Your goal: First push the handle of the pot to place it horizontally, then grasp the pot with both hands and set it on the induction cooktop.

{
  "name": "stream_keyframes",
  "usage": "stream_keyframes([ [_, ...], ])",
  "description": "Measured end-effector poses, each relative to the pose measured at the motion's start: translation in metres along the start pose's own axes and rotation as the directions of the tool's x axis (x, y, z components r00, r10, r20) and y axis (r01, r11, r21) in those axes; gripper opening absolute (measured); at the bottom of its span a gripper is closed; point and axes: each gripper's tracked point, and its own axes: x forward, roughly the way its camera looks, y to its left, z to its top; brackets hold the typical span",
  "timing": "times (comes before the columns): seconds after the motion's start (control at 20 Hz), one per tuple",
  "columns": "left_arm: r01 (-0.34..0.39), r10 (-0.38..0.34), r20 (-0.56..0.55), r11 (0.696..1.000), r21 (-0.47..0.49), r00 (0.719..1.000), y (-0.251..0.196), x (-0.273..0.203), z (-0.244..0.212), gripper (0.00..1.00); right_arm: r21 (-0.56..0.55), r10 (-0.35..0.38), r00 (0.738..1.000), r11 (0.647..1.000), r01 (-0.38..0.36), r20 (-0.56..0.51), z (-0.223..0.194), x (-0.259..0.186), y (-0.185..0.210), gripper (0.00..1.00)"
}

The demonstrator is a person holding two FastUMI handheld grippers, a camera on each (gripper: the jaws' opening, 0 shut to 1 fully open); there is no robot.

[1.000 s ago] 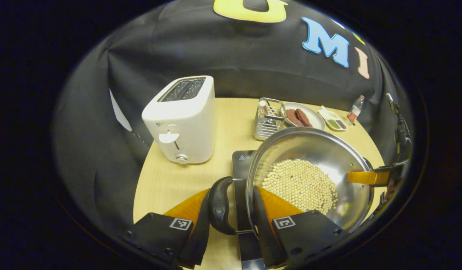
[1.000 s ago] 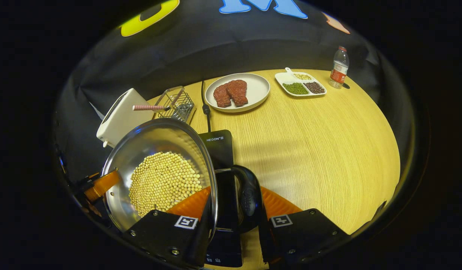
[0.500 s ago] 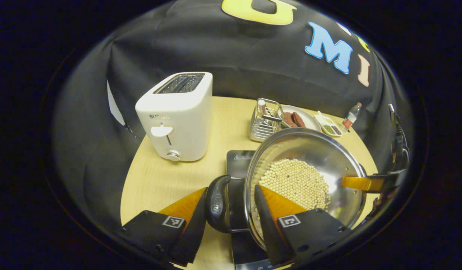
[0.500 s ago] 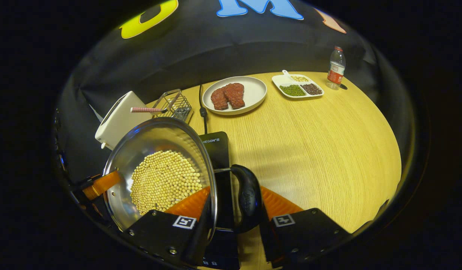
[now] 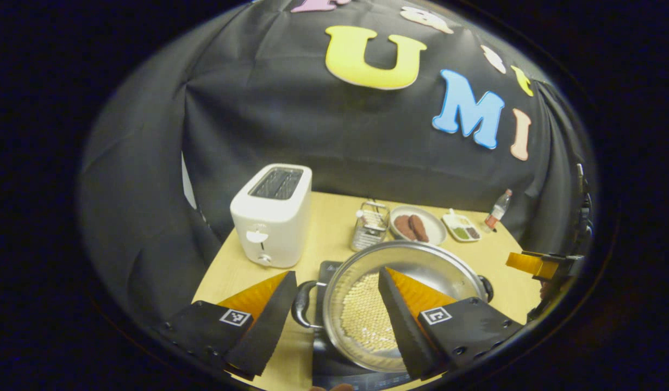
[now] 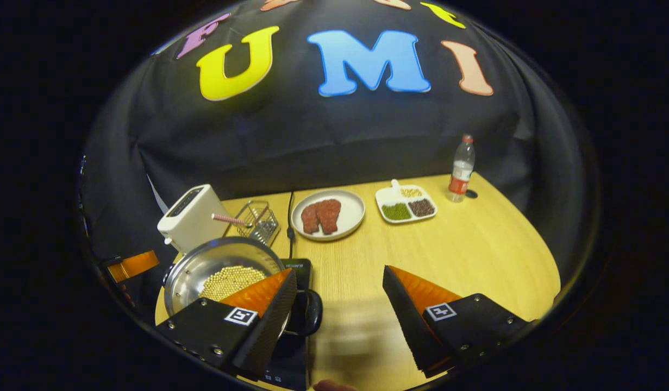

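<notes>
Pot: the steel pot with pale beans in it sits on the dark induction cooktop, at the 6 o'clock side of the tabletop. Judged from this, the placing step looks done.

Handles: the black loop handle points to 9 o'clock in the left gripper view, the other handle to 3 o'clock in the right gripper view. Both lie flat, probably so that each tool could take one side.

Left tool: the left tool is spread wide and grips nothing. One finger lies outside the handle at 9 o'clock, the other shows over the beans. It seems raised above the pot and tipped downward, apart from the rim.

Right tool: the right tool is also wide open and empty. Its handle lies just beside the finger at 9 o'clock, and I cannot tell if they touch. The other finger shows over bare tabletop. It looks lifted and backed off towards 6 o'clock.

Other gripper seen: the right one shows at 3 o'clock in the left gripper view, the left one at 9 o'clock in the right gripper view. Both are clear of the pot.

Surroundings: a white toaster at 10 o'clock, a wire basket, a plate of meat, a divided dish and a bottle towards 12 to 1 o'clock, all well apart from the cooktop.
</notes>
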Motion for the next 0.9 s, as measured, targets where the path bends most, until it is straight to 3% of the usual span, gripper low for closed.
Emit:
stream_keyframes([
  [0.1,0.014,-0.016,0.096,1.0,0.02,0.995,-0.04,-0.023,0.037,0.96,-0.024,0.002,0.996,1.0,0.0,0.085,0.032,-0.024,-0.018,0.96],
  [0.15,0.022,-0.025,0.144,0.999,0.025,0.989,-0.067,-0.037,0.058,0.99,-0.035,-0.006,0.992,0.999,0.011,0.125,0.045,-0.035,-0.017,0.96],
  [0.2,0.028,-0.033,0.19,0.999,0.031,0.981,-0.09,-0.051,0.077,0.95,-0.043,-0.022,0.985,0.999,0.03,0.169,0.062,-0.05,-0.032,0.96],
  [0.5,0.093,-0.118,0.401,0.992,0.081,0.908,-0.242,-0.119,0.155,0.99,-0.025,-0.029,0.932,0.999,0.041,0.361,0.148,-0.133,-0.099,0.96],
  [0.55,0.091,-0.122,0.428,0.991,0.094,0.896,-0.261,-0.129,0.164,0.95,-0.018,-0.028,0.923,0.999,0.038,0.385,0.158,-0.145,-0.11,0.96],
  [0.65,0.073,-0.109,0.469,0.993,0.094,0.877,-0.289,-0.158,0.179,0.95,0.0,-0.03,0.905,0.999,0.033,0.424,0.183,-0.172,-0.142,0.96],
  [0.9,0.068,-0.102,0.517,0.994,0.085,0.85,-0.337,-0.203,0.189,0.97,-0.007,0.007,0.875,1.0,-0.004,0.484,0.201,-0.214,-0.174,0.96],
])
